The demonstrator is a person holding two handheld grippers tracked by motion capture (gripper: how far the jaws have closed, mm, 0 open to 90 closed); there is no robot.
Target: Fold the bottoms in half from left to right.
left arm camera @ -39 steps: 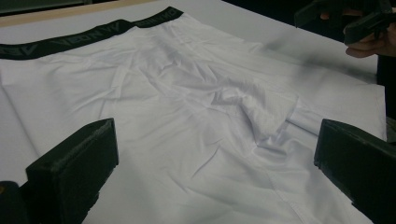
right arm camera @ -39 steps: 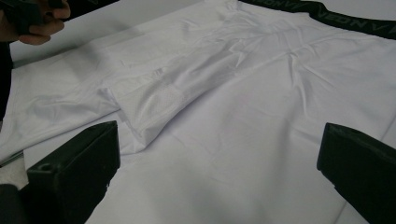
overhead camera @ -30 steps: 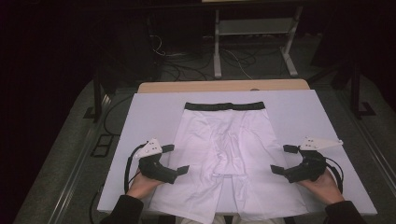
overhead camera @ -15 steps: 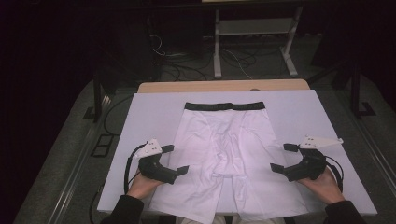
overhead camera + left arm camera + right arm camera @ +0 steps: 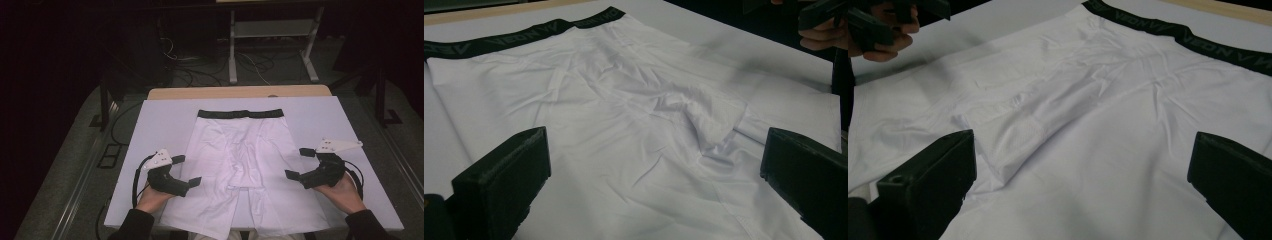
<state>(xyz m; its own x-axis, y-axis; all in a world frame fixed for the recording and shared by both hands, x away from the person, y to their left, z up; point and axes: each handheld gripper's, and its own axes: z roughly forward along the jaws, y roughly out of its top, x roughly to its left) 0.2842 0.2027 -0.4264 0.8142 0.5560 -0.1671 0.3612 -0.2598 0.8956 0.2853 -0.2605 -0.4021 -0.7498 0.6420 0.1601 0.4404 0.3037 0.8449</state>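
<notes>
White boxer shorts [image 5: 245, 160] with a black waistband [image 5: 240, 113] lie flat on the white table cover [image 5: 160, 130], waistband at the far side, legs toward the person. My left gripper [image 5: 187, 171] hovers open at the left leg's outer edge. My right gripper [image 5: 299, 163] stands open at the right leg's outer edge. In the left gripper view the shorts [image 5: 624, 125] spread between the jaws, nothing held. The right gripper view shows the shorts [image 5: 1108, 115] and waistband [image 5: 1188, 37] the same way.
A wooden table edge [image 5: 240, 92] shows beyond the white cover. Past it, on the dark floor, stand a metal frame [image 5: 270, 50] and loose cables [image 5: 195, 70]. Bare cover lies on both sides of the shorts.
Both grippers have stayed nearly still beside the shorts, with only slight shifts. The jaws remain open and the shorts have not moved.
</notes>
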